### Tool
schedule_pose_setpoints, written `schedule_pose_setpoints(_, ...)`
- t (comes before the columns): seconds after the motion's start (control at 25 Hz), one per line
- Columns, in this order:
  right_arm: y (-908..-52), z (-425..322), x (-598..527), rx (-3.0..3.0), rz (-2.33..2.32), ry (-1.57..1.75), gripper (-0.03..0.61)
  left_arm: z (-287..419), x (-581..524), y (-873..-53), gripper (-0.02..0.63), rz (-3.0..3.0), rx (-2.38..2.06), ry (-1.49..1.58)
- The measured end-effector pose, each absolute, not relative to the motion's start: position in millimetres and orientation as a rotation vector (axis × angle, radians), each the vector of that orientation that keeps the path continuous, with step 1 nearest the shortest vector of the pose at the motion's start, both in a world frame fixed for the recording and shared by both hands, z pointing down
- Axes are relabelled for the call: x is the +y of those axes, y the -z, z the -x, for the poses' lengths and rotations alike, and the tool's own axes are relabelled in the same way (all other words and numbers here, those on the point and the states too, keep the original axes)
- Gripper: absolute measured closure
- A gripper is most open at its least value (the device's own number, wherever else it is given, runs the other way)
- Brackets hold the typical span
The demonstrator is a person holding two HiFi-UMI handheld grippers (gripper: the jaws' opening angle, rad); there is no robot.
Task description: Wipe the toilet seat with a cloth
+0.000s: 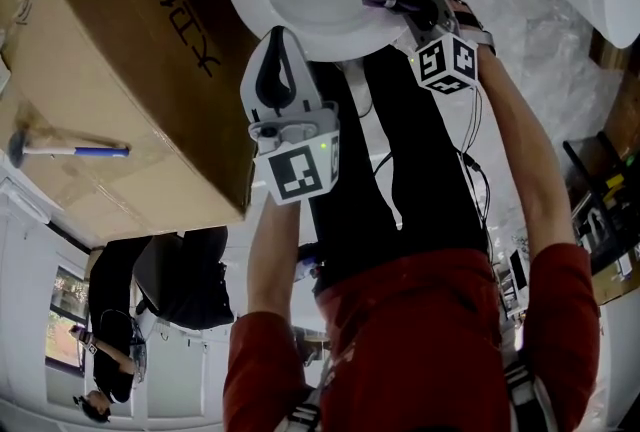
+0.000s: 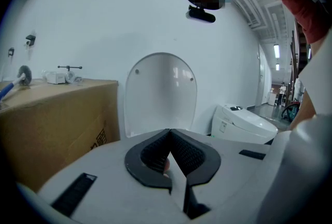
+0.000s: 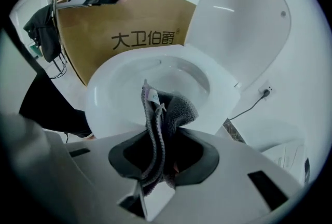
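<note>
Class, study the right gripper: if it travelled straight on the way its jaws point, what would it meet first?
Probably the near rim of the toilet seat, touched first by the cloth that the right gripper clamps. Depth is unclear.

toilet [image 1: 330, 15]: top edge chops off the back of the bowl
cardboard box [image 1: 120, 70]: runs off the left and top edges
cloth [image 3: 168, 114]: lower end buried down in the right gripper [image 3: 158, 163]
bits on the box [image 2: 62, 77]: too small to tell what they are
second toilet [image 2: 244, 123]: base hidden behind the left gripper [image 2: 168, 158]
</note>
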State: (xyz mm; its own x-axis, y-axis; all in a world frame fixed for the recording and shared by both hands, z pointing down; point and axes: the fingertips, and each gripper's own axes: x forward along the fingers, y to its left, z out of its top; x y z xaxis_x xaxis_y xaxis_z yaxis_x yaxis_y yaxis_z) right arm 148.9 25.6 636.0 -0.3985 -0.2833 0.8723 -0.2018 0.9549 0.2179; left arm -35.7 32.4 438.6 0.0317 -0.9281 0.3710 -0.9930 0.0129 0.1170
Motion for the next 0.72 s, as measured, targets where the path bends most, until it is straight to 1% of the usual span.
schedule_pose_setpoints(0.32, -632.4, -144.3, -63.1, -2.001, -0.472, 0.055, 0.483, 36.4, 25.4, -439.6, 0.600, -1.952, -1.960, -0.268)
schedule_pose_setpoints(0.6, -628.6, -128.1, -147.5, -1.993, -0.638, -0.042, 0.483, 47.2, 17.9, -441.0, 0.600, -1.931, -1.985, -0.260)
schedule_pose_setpoints(0.72, -626.1, -122.5, -180.7, -1.984, -0.729, -0.133, 0.483, 50.1, 13.1, -441.8, 0.600, -1.920, -1.994, -0.253)
